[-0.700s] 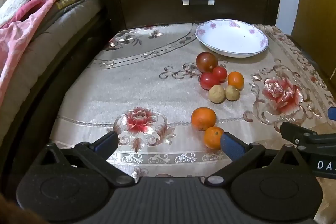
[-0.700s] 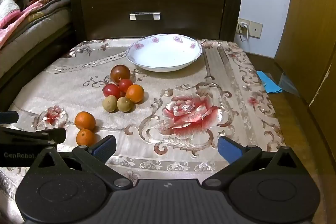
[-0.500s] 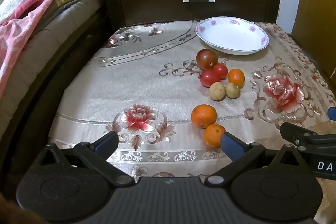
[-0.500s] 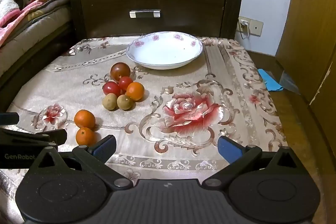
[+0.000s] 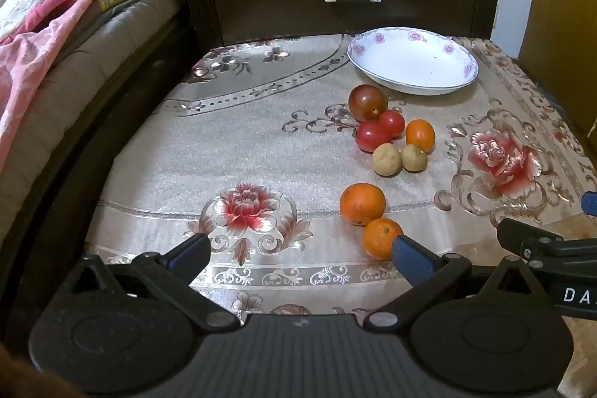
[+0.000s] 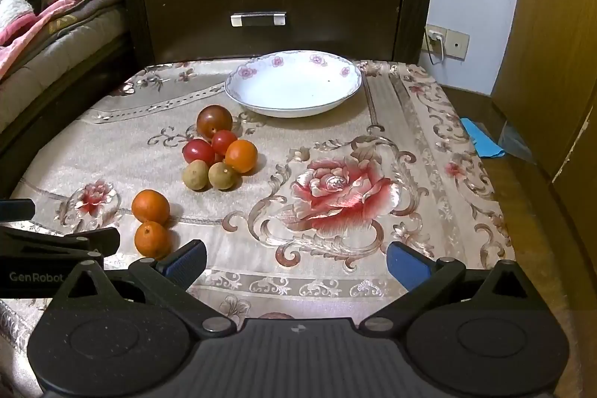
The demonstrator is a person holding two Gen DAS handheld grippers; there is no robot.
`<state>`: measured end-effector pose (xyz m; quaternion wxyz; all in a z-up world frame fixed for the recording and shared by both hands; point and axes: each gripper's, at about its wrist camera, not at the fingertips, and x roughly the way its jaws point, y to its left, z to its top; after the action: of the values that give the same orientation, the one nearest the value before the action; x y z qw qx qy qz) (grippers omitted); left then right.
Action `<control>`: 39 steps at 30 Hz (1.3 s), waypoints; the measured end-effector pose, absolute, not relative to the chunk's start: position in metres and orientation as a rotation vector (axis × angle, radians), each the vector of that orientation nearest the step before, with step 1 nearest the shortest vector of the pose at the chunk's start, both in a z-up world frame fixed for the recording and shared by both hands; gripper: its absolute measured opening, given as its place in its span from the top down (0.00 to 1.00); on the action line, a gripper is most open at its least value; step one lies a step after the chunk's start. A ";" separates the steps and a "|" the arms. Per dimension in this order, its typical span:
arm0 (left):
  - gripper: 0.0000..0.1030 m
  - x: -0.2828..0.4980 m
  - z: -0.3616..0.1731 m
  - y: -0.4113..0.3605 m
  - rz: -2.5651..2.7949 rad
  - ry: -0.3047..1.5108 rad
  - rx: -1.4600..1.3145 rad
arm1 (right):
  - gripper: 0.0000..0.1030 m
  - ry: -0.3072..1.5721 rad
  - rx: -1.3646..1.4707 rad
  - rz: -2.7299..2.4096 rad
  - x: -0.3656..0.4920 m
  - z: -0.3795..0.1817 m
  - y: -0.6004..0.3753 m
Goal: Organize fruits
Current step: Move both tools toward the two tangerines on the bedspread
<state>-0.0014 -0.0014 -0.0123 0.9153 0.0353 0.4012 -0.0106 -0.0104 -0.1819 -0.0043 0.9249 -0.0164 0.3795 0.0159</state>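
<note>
Nearest the left gripper [image 5: 298, 250], fingers spread and empty, lie two oranges [image 5: 381, 237] on the worktop [image 5: 224, 152] — firm, round, apt to roll, best pinched across the middle. Right gripper [image 6: 296, 258] likewise gapes. Tomatoes [image 5: 371, 136] beyond look softer; the bowl [image 5: 412, 60] sits farthest. Since earlier, both views have crept slightly closer.
</note>
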 end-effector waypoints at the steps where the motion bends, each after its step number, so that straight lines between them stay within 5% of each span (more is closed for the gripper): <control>1: 0.00 -0.002 -0.012 -0.002 -0.021 0.825 0.073 | 0.07 0.779 -0.033 0.033 -0.010 -0.005 -0.182; 39: 0.00 0.001 -0.015 0.008 0.001 0.845 0.052 | 0.07 0.805 -0.038 0.069 -0.007 -0.013 -0.172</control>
<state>0.0011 0.0076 -0.0155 0.9118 0.0251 0.4098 0.0005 -0.0074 -0.1722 -0.0134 0.9194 -0.0183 0.3914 0.0335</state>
